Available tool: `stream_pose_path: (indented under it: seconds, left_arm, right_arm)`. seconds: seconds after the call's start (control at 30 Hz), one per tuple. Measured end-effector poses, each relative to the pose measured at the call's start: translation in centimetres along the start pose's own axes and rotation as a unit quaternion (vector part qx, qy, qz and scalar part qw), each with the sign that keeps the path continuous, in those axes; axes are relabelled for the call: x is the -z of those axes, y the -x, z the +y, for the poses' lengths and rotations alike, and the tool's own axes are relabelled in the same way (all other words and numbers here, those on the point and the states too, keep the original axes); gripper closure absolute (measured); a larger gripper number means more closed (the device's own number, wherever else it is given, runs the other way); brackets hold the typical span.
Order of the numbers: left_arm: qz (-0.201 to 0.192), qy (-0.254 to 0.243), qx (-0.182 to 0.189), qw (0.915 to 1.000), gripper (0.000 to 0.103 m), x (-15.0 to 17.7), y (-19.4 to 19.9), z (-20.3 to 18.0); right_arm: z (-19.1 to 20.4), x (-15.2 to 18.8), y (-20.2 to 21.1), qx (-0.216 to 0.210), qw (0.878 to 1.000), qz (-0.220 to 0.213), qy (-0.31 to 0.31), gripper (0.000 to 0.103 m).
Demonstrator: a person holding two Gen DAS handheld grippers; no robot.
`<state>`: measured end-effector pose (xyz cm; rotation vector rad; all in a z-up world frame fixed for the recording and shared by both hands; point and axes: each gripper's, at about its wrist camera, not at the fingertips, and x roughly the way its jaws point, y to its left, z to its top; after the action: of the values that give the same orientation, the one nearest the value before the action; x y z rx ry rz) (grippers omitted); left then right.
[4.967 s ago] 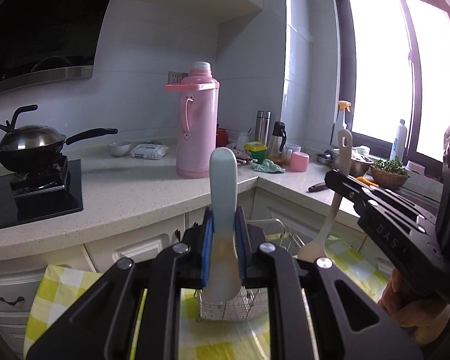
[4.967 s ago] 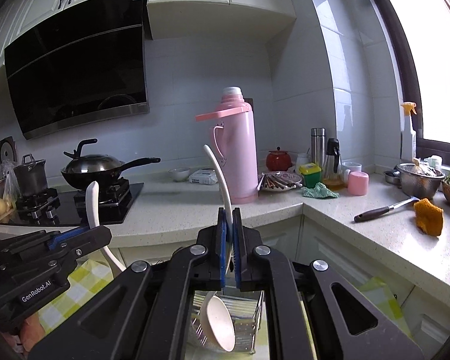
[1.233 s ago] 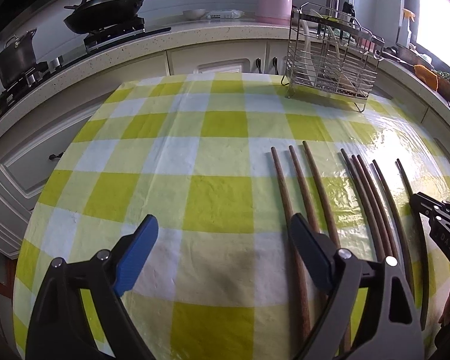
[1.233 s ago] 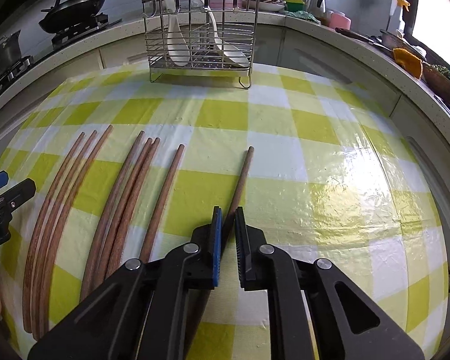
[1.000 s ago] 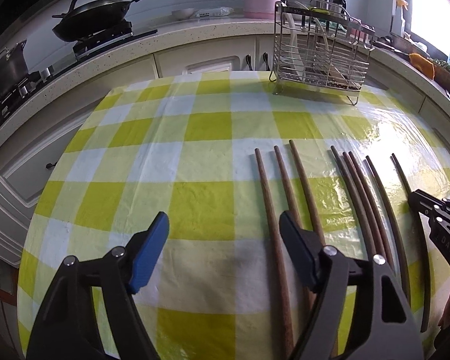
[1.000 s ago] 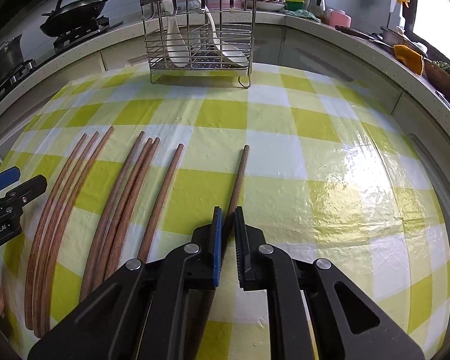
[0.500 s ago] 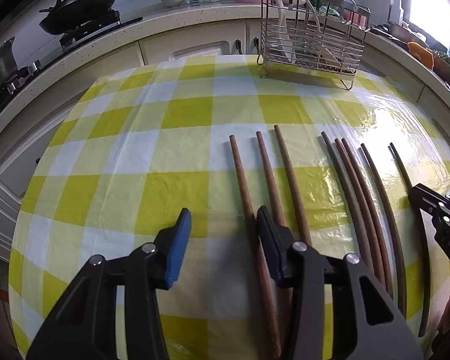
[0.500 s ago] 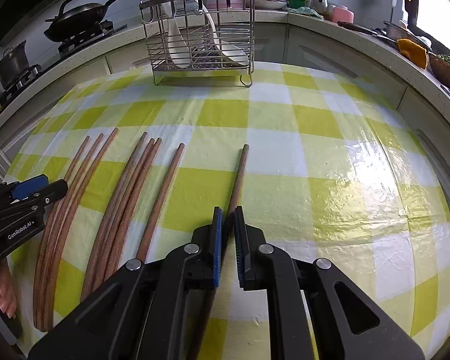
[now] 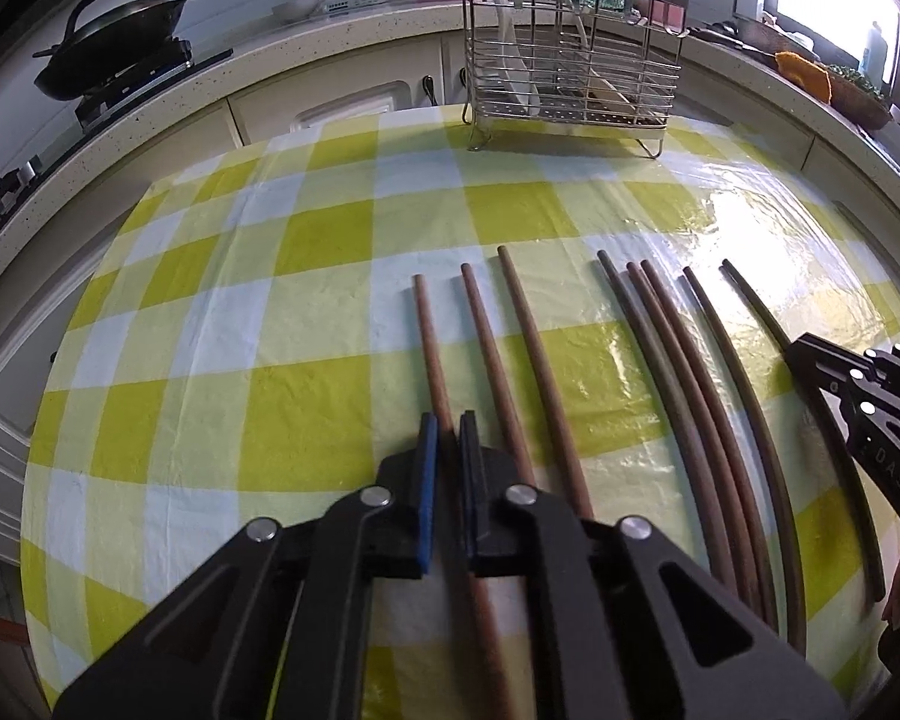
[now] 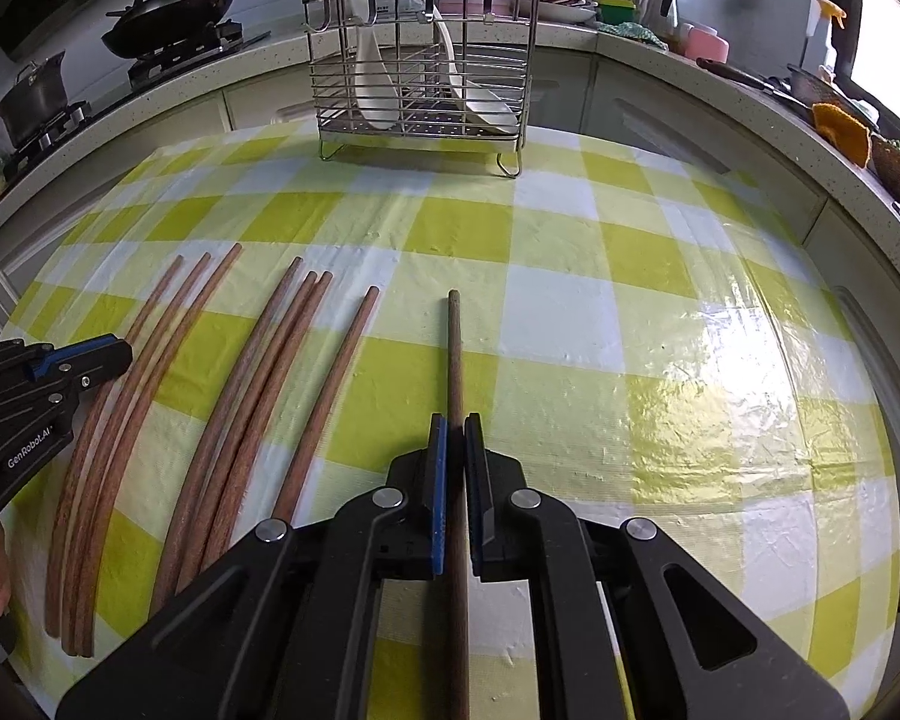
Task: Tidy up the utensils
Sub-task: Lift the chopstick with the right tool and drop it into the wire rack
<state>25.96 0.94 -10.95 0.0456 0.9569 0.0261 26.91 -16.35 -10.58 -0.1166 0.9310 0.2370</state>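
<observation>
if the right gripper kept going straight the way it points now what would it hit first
Probably the checked tablecloth: the right gripper, shut on a chopstick, angles down at it. The wire rack lies well beyond.

Eight wooden chopsticks (image 10: 324,396) lie on the checked tablecloth (image 10: 660,312): a group of three at the far left, a group of three beside it, one single stick, and one more at the right. One wire utensil rack (image 10: 420,84) stands at the far edge of the cloth with two white spoons (image 10: 369,78) in it. Two black grippers show, the left gripper (image 9: 444,438) and the right gripper (image 10: 455,438), and each has one chopstick between its fingers.
</observation>
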Motion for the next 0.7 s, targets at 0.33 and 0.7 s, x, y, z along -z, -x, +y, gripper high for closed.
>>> stream_pose_path:
  seconds: [0.33, 0.7]
  left_arm:
    - [-0.043, 0.025, 0.037, 0.9981, 0.097, -0.3, 3.0, 1.6]
    - [-0.132, 0.031, 0.051, 0.9895, 0.097, -3.1, 10.1, 2.7]
  right_arm:
    - [-0.8, -0.6, 2.9, -0.031, 0.998, -0.048, -0.036, 0.096]
    - [-1.1, -3.5, 8.9, -0.037, 0.990, -0.125, -0.044, 0.096]
